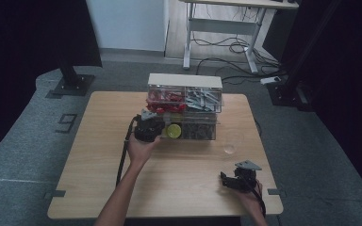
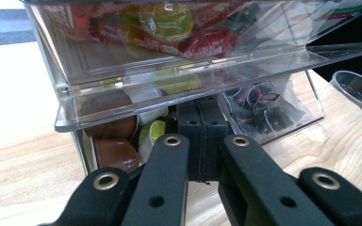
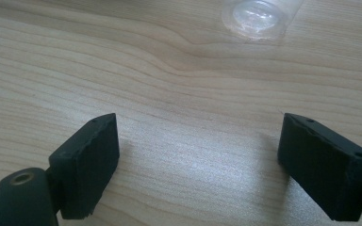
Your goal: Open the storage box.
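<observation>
Right gripper (image 1: 226,180) rested near table (image 1: 99,155) edge, jaws wide apart, empty. Clear plastic cup (image 1: 229,149) beyond: light, easily crushed. Left gripper (image 1: 156,123) farther in, jaws together at clear organizer's (image 1: 185,106) lower drawer (image 2: 179,92). Rigid, slick acrylic, likely light; best taken by front lip. Upper tier overhung, crowding entry.

Wide bare run of table (image 1: 99,165) left of and in front of the clear drawer organiser (image 1: 185,106). Lower drawer mouth blocked: shut left gripper (image 2: 201,141) pushed in under the projecting upper drawer front (image 2: 193,80), capsules (image 2: 115,141) close beside. Clear plastic cup (image 1: 229,147) standing between organiser and right gripper (image 1: 228,181). Open wood between the spread right jaws.
</observation>
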### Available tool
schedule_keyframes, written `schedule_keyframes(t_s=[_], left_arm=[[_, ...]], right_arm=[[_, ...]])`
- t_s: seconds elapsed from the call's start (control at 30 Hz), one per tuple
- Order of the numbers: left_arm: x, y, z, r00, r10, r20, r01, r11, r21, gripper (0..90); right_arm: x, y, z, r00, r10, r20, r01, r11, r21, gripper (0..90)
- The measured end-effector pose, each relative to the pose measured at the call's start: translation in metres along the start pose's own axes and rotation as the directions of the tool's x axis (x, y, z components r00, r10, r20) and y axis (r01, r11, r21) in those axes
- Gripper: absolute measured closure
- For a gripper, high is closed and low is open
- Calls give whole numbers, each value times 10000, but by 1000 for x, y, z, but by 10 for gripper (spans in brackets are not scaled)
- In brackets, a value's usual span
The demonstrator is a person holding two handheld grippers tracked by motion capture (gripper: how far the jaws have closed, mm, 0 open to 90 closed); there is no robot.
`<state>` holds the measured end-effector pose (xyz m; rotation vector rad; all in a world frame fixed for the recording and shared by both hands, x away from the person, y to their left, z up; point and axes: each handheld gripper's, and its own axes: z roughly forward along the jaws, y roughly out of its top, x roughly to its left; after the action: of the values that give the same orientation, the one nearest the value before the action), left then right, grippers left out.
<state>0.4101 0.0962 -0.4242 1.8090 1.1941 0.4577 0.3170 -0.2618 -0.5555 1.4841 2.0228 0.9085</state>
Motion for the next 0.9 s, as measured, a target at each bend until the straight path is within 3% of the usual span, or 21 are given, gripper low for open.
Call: schedule_keyframes(t_s=[0.9], left_arm=[[4,12,3,9997,-155,-209,151,9997,-169,900]], right_arm=[[0,0,0,10000,18,0,-18,10000,9,137]])
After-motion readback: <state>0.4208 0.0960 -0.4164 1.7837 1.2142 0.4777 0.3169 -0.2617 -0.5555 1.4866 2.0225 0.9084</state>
